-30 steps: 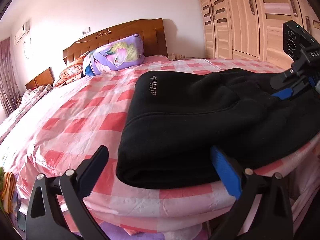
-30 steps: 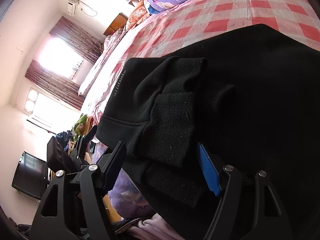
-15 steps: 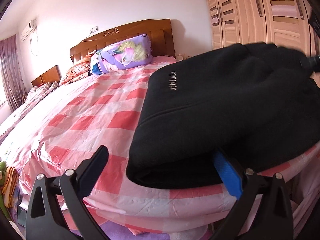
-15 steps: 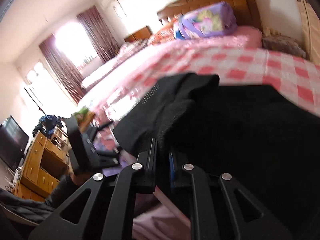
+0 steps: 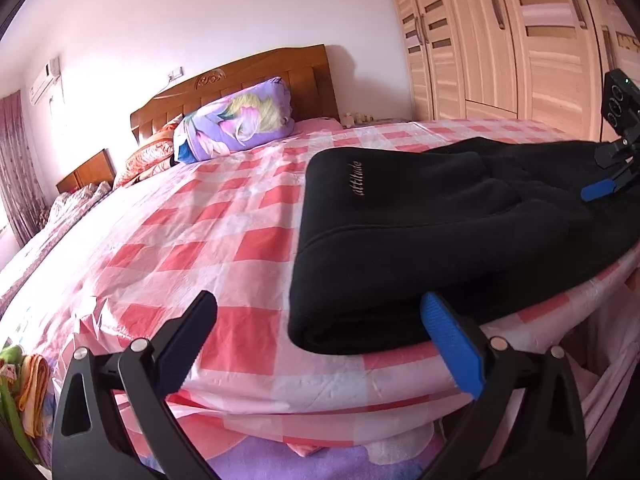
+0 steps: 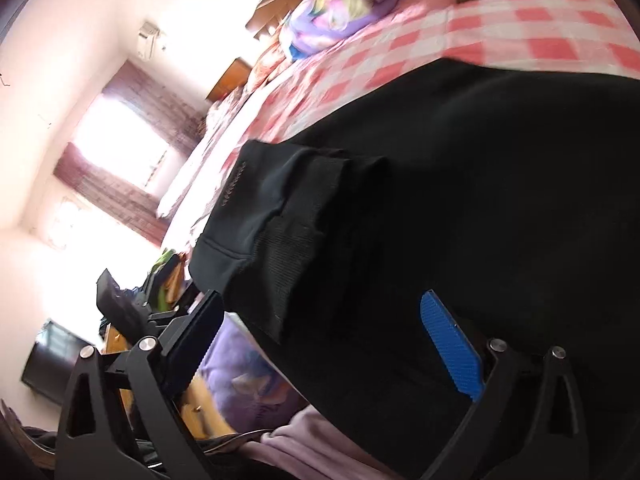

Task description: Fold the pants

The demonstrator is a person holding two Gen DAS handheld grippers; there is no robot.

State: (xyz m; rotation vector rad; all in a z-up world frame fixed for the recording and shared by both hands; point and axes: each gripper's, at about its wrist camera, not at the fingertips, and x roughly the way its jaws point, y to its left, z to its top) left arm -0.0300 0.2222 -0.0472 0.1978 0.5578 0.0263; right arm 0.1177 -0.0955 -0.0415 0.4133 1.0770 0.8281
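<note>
Black pants [image 5: 432, 240] with a small "attitude" logo lie folded near the front edge of a bed covered in a pink checked sheet [image 5: 192, 248]. My left gripper [image 5: 320, 332] is open and empty at the bed's front edge, its blue pad beside the folded edge. My right gripper [image 6: 320, 328] is open over the pants [image 6: 460, 184], with the ribbed cuffs [image 6: 296, 264] lying between its fingers, not gripped. It also shows at the right in the left wrist view [image 5: 612, 176].
A purple flowered pillow [image 5: 236, 124] and wooden headboard [image 5: 240, 80] are at the far end. Wardrobe doors [image 5: 520, 40] stand at the right. A window with curtains [image 6: 120, 160] and a dresser [image 6: 192, 400] are to the left.
My right gripper, shut on the lifted pants half a second ago, has laid them down and opened. The pants lie flat again. My left gripper stayed open.
</note>
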